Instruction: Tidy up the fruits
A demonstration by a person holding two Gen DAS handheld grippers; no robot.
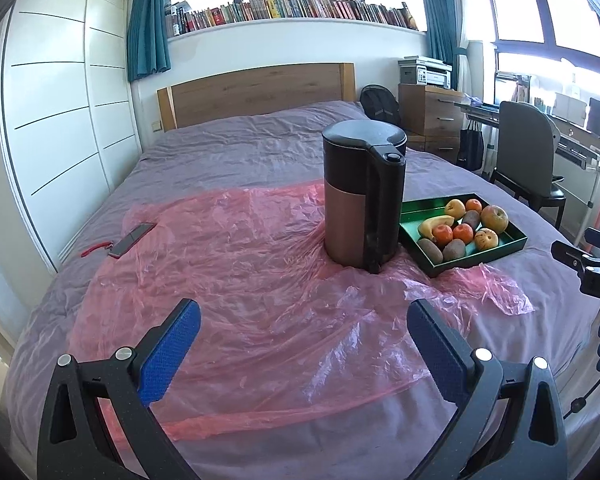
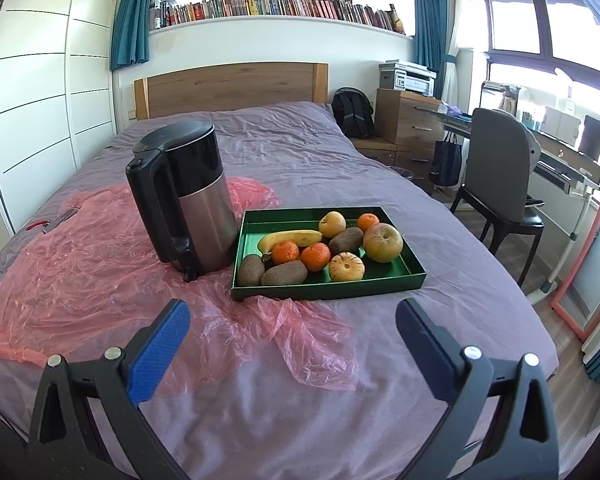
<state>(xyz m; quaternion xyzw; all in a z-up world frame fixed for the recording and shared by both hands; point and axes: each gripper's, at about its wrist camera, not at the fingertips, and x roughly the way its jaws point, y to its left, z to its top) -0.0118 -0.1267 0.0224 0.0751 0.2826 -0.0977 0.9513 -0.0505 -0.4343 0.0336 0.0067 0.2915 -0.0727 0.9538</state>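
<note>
Bed wide, bare near edge; tray beside kettle; both grippers' fingers spread, empty.

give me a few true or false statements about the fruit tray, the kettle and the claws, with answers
1. The banana lies inside the green tray. True.
2. The kettle lies tipped on its side. False: it stands upright on the pink plastic sheet.
3. The right claw grips an orange. False: it is open and empty, short of the tray.
4. The left claw is open with nothing between its fingers. True.
5. The tray holds only oranges. False: there are also kiwis, a banana and other fruit.
</note>
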